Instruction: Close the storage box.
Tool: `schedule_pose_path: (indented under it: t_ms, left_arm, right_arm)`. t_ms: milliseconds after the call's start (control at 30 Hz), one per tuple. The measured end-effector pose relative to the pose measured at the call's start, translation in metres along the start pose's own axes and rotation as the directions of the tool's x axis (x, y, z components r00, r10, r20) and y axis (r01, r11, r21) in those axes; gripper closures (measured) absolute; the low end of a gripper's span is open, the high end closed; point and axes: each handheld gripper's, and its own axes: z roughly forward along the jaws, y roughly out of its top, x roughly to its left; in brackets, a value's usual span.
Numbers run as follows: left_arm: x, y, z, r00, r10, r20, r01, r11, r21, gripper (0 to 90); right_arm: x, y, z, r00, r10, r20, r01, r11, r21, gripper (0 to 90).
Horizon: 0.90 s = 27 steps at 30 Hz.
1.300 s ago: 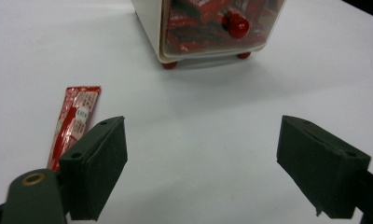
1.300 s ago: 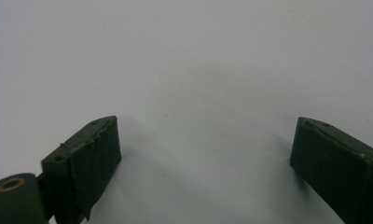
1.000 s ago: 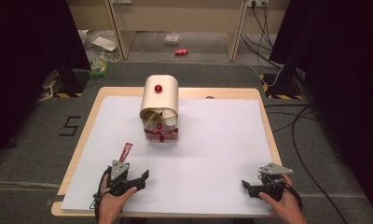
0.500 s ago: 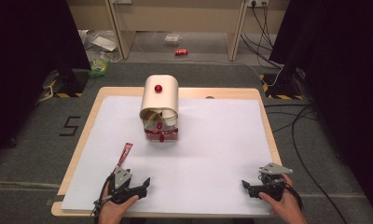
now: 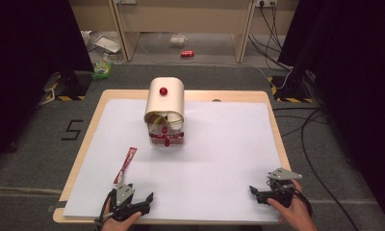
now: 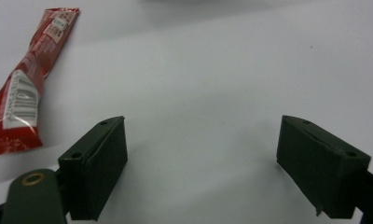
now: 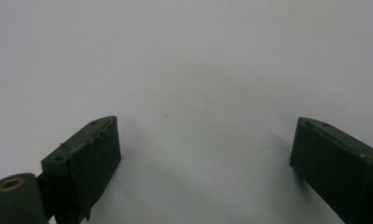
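A: Near edge first. Left gripper (image 5: 141, 202), low over the white sheet (image 5: 219, 159) at the front-left corner, hand (image 5: 121, 222) under it, wrist coming in from the bottom. Jaws spread wide in the left gripper view, nothing between them, bare sheet only.

B: Right side?

A: Right gripper (image 5: 258, 193) at the front-right corner, grey three-cornered plate on top, hand (image 5: 296, 211) angled inward. Jaws pointing left across the sheet. Its own view gives both pads (image 7: 86, 163) far apart, nothing held. Released, both of them.

B: Closest item?

A: Red sachet (image 5: 125, 165), long and narrow, lying flat on the sheet just beyond the left gripper, slanted up to the right. In the left gripper view it sits to the left of the left jaw, near but apart (image 6: 28, 88). White label panels with a barcode on it; print too small to read.

B: Farther out?

A: Mid-table, a cream bread-bin-like box (image 5: 165, 102) with a rounded top and a red knob (image 5: 163, 90). Front looks open; pale rounded things and something red inside, can't tell what. Well apart from both grippers.

B: Past the wooden table (image 5: 277, 130)?

A: Floor. A red can (image 5: 187, 53) lying down, brand unreadable. Black cables (image 5: 306, 139) at right. A marking like "5" (image 5: 72, 130) on the floor at left.
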Motion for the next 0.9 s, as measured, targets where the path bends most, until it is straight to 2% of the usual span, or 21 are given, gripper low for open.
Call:
schedule_pose_path:
  t_ms: [100, 267, 700, 900]
  left_arm:
    - [-0.002, -0.004, -0.004, 0.9999, -0.001, -0.01, 0.001, 1.0, -0.009, 15.8]
    - [-0.006, -0.007, -0.005, 0.9991, 0.024, -0.035, -0.024, 0.9996, -0.012, 15.6]
    - [-0.013, -0.019, -0.011, 0.9981, 0.003, -0.061, -0.007, 0.9977, -0.067, 15.8]
    - [-0.012, -0.021, -0.011, 0.9985, 0.001, -0.055, -0.005, 0.9967, -0.081, 15.6]
  right_arm:
    - [0.0, 0.0, 0.0, 1.0, 0.0, 0.0, 0.0, 1.0, 0.0, 8.9]
    - [0.0, 0.0, 0.0, 1.0, 0.0, 0.0, 0.0, 1.0, 0.0, 8.9]
    - [0.0, 0.0, 0.0, 1.0, -0.001, 0.0, 0.001, 1.0, 0.0, 8.9]
    - [0.0, 0.0, 0.0, 1.0, 0.0, 0.0, 0.0, 1.0, 0.0, 8.9]
